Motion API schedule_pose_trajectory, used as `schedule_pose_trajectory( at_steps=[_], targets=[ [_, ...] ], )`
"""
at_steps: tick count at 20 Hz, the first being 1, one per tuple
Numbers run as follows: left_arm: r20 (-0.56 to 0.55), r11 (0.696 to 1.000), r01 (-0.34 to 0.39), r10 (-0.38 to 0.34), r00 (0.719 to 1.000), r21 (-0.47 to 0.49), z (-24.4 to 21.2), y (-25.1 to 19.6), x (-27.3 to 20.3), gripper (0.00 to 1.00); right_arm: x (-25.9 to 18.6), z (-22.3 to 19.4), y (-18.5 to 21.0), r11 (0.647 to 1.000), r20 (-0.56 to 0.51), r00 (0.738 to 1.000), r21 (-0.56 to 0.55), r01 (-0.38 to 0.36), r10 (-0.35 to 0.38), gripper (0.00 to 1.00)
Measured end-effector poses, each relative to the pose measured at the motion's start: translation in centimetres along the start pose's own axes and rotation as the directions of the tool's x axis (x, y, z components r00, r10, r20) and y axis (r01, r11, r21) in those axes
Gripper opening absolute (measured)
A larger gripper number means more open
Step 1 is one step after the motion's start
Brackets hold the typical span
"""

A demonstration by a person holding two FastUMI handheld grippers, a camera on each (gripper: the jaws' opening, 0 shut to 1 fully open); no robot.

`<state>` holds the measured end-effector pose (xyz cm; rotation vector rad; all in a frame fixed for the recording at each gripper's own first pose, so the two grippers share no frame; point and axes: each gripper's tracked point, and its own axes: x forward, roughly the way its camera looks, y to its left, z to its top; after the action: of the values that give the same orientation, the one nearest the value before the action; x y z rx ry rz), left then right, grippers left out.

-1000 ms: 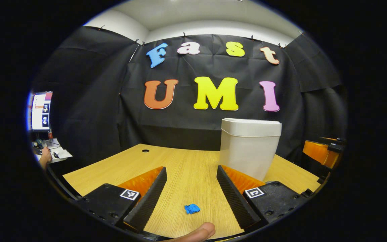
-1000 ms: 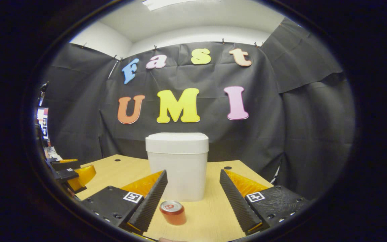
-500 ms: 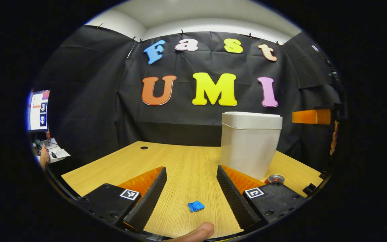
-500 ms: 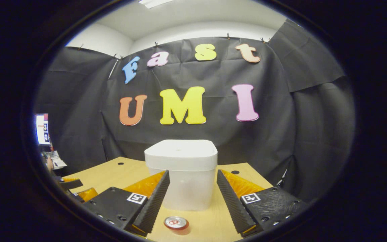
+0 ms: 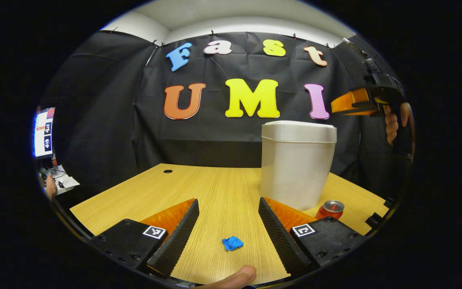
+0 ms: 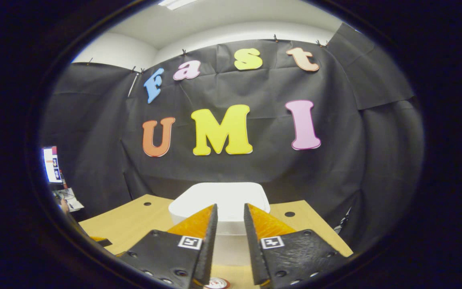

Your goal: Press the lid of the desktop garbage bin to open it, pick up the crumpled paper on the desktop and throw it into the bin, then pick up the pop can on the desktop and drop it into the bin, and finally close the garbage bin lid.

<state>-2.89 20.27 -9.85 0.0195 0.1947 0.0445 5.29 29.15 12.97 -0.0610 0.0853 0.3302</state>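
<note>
In the left gripper view we see the left gripper (image 5: pixel 228 224) held low over the wooden desktop (image 5: pixel 142 192), its fingers spread wide with nothing between them but the small blue crumpled paper (image 5: pixel 232 243), which lies on the desktop just ahead of the camera, touching neither finger. A fingertip (image 5: pixel 235 277) shows at the bottom edge. The white garbage bin (image 5: pixel 297 164) stands right of centre with its lid (image 5: pixel 299 131) down, and the red pop can (image 5: pixel 330 209) stands upright just beside its base on the right. In the right gripper view we note the right gripper (image 6: pixel 230 228) above the lid (image 6: pixel 219 196), fingers drawn close with a narrow gap and gripping nothing. In the left gripper view it shows high up at right (image 5: pixel 351 103).
</note>
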Motion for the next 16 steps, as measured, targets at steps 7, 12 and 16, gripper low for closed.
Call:
schedule_pose_trajectory(
  at_steps=[7, 12, 16],
  targets=[
    [-0.008, 1.0, -0.001, 0.001, 1.0, -0.005, -0.4, 0.6, 0.4, 0.98, 2.0, -0.6, 2.1, 0.998, -0.102, 0.993, -0.004, -0.058, 0.058, 0.0],
    [-0.003, 1.0, -0.021, 0.021, 1.0, -0.016, -0.4, 1.9, 0.9, 0.98, 3.7, -1.3, 4.0, 0.996, -0.123, 0.992, -0.074, -0.042, 0.032, 0.0],
    [-0.031, 0.998, -0.021, 0.019, 0.999, -0.059, -1.4, 2.5, 1.5, 0.98, 5.0, -2.4, 5.4, 0.996, -0.154, 0.988, -0.082, -0.03, 0.017, 0.0]
  ],
)
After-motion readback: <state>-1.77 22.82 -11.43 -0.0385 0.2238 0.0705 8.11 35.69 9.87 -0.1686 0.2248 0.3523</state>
